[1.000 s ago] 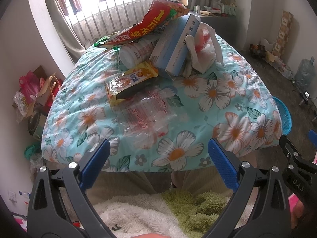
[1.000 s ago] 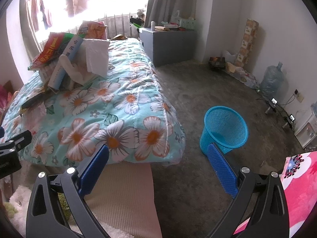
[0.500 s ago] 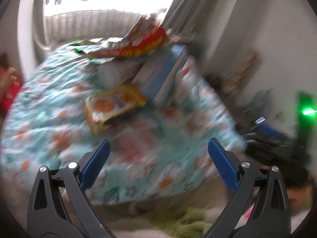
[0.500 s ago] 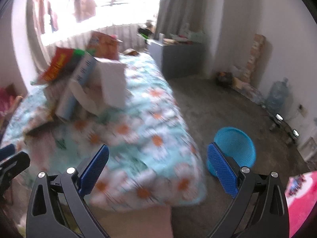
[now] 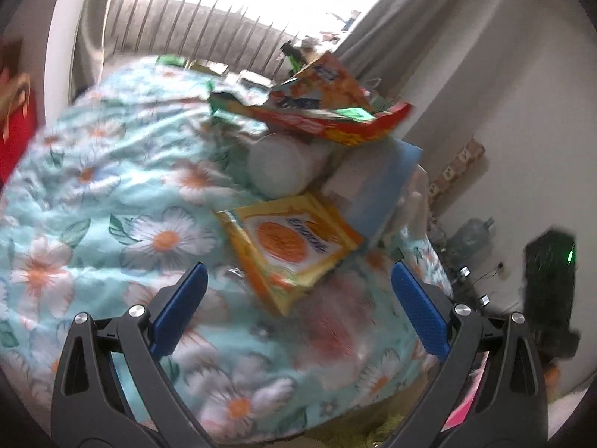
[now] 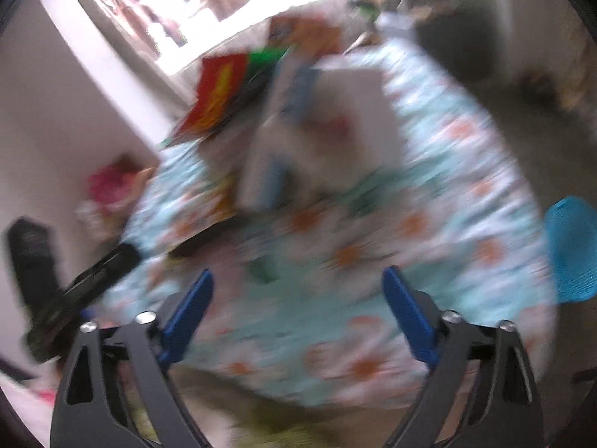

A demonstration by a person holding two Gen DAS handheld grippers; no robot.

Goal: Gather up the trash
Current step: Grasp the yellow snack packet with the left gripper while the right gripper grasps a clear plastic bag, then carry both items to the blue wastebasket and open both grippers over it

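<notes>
Left gripper spread wide, nothing btwn pads, above floral quilt. Yellow-orange snack packet at frame centre, red wrapper and blue-white box piled upper right. Right gripper apart but closing, empty; blue basket at right edge.

The left gripper has swung closer over the yellow snack packet, once near twelve o'clock. The right gripper, jaws closing on nothing, has turned from the blue basket, now at three o'clock.
</notes>
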